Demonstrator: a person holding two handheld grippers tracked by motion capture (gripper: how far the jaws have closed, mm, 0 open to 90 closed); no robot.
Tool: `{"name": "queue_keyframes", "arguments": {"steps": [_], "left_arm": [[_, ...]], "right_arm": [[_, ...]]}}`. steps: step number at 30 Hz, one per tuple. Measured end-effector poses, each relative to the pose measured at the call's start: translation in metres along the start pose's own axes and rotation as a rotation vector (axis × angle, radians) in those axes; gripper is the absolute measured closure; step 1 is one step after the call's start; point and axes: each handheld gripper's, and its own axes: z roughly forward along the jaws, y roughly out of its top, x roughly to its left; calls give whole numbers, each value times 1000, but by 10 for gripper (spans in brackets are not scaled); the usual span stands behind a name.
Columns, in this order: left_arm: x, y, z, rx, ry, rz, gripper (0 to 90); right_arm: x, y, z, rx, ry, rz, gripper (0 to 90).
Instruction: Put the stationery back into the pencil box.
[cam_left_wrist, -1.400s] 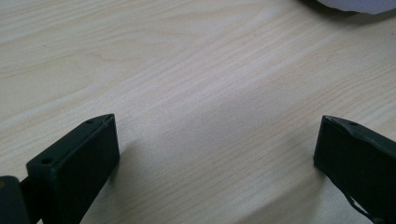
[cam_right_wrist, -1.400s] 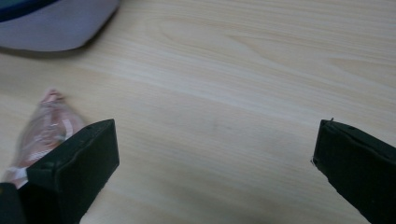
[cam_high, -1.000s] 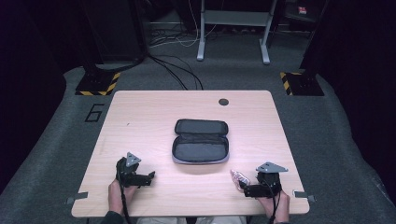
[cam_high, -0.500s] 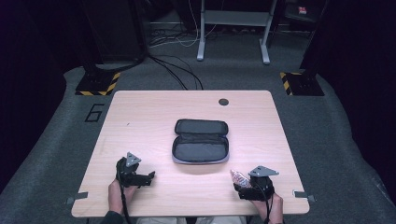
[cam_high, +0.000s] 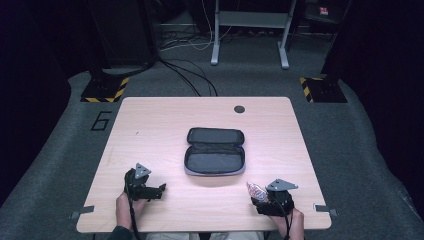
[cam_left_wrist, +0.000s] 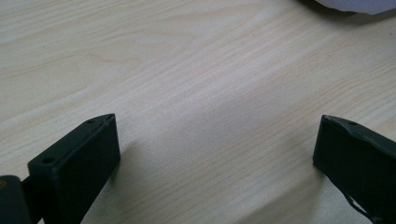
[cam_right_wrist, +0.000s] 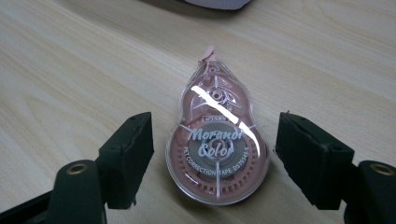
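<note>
Right tongs (cam_right_wrist: 215, 154): we have just been closing the jaws around the tape (cam_right_wrist: 217, 149); narrower now, a gap left on each side, no grip yet.
Left tongs (cam_left_wrist: 215, 154): wide, nothing between them, at the near left of the table.
Tape: pink corrector, flat on the table near its right front edge, tip toward the case (cam_high: 215, 151).
Meaning: we judge the pick-up is about to happen.
Case: open, mid-table.
Table (cam_high: 150, 125): pale wood.
Room: dark, grey floor, cables beyond.
</note>
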Motion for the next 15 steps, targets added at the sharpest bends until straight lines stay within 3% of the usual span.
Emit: {"name": "queue_keyframes", "arguments": {"steps": [5,9,15], "left_arm": [[0,0,0,0,0,-1,4],[0,0,0,0,0,0,4],[0,0,0,-1,0,0,4]], "right_arm": [[1,-2,2,26,-17,-6,371],[2,-2,2,23,-27,-31,383],[4,-3,3,4,-28,-19,389]]}}
